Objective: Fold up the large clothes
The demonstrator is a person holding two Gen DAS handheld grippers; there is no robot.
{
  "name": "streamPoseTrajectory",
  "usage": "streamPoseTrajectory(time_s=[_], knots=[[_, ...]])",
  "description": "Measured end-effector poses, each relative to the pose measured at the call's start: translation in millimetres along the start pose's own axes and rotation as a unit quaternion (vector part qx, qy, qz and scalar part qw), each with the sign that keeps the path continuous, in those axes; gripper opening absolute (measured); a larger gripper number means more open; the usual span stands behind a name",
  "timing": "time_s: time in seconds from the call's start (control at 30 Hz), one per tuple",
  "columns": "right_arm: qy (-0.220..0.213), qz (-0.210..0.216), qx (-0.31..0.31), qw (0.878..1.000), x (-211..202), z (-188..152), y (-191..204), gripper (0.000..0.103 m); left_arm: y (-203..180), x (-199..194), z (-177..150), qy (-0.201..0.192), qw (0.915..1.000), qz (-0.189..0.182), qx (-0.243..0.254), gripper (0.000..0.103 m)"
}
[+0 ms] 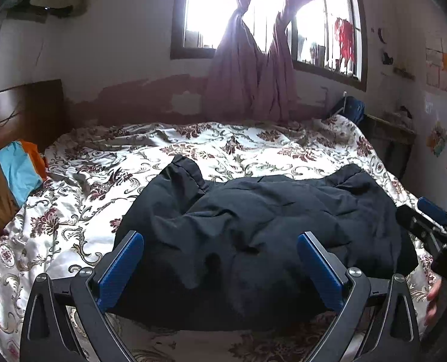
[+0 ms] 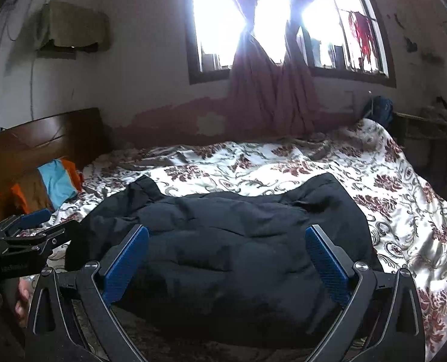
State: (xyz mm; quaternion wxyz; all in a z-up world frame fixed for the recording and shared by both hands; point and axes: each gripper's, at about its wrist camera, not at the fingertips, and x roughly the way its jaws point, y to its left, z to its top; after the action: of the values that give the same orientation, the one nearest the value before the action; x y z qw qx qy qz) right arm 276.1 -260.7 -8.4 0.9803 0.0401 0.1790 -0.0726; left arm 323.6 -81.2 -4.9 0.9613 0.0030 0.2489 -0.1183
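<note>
one black padded jacket (image 1: 253,241) lies spread on the bed (image 1: 102,181), near the front edge and a little toward the right side, its two sleeve ends (image 1: 187,169) pointing toward the far wall. two hand-held grippers hover over its near hem: the left hand-held gripper (image 1: 220,268) has its two blue-padded fingers (image 1: 121,268) spread wide apart, holding nothing, and the right hand-held gripper (image 2: 228,259) is likewise spread wide with nothing between its fingers (image 2: 328,262). each one shows at the border of the other's view, just beside the jacket's side edges. one floral bedcover (image 2: 389,187) is rumpled under the jacket. one striped pillow (image 1: 9,181) in orange, blue and brown sits at the wooden headboard (image 1: 24,108), well apart from the jacket. bare cover stretches between the jacket and the pillow, and a band of it runs behind the jacket up to the wall. on the right the bed's edge comes close to the jacket. one window (image 2: 283,24) holds two knotted curtains (image 2: 271,90).
</note>
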Motion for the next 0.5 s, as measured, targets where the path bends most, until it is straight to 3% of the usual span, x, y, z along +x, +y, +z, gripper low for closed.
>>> streamPoseTrajectory(time_s=[0.3,0.5], knots=[[-0.049,0.017,-0.017,0.998,-44,-4,13,0.101,-6,-37,-6,-0.051,0.9986,0.003,0.013,0.103],[-0.048,0.019,-0.025,0.998,-84,-6,24,0.101,-9,-83,-15,-0.075,0.9970,0.017,0.005,0.103]])
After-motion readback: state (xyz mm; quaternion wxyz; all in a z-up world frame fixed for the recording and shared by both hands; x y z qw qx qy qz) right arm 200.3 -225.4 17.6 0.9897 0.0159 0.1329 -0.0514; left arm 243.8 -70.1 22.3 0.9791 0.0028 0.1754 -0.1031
